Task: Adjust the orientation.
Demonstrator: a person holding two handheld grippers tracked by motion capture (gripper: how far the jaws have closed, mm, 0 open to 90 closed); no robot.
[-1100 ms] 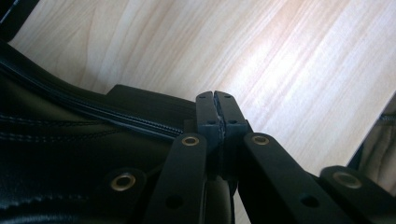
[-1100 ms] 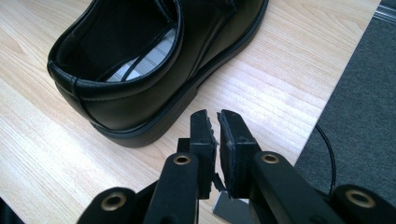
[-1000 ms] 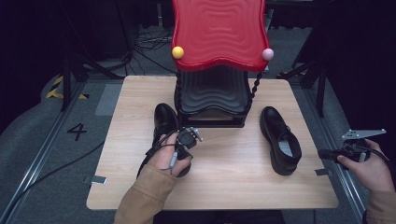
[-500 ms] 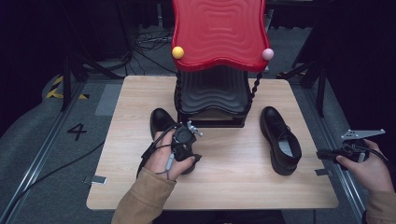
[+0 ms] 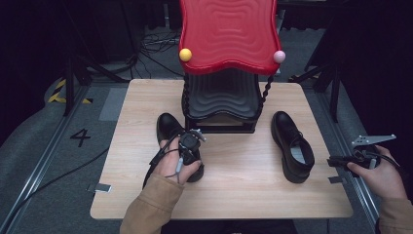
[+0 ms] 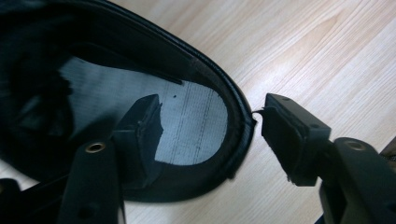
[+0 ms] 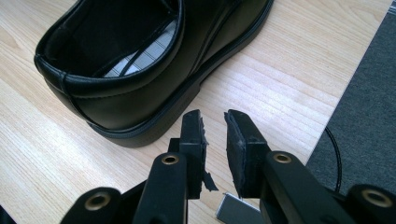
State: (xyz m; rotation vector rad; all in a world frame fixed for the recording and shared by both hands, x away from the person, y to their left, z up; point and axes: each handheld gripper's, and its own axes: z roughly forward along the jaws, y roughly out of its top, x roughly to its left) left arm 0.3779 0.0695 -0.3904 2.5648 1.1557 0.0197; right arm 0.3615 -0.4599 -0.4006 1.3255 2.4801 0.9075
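Wooden table, jaws astride shoe rim

Bright glare on the table, dark surroundings, sharp focus.

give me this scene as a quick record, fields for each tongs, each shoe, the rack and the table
left tongs: open, one jaw inside the left shoe, the other outside, heel rim between them, not yet closed
right tongs: open, held just off the right shoe's heel, holding nothing
left shoe: black, on the table beside the rack
right shoe: black, upright, toe toward the rack
rack: black wavy shelves under a red wavy top
table: light wood
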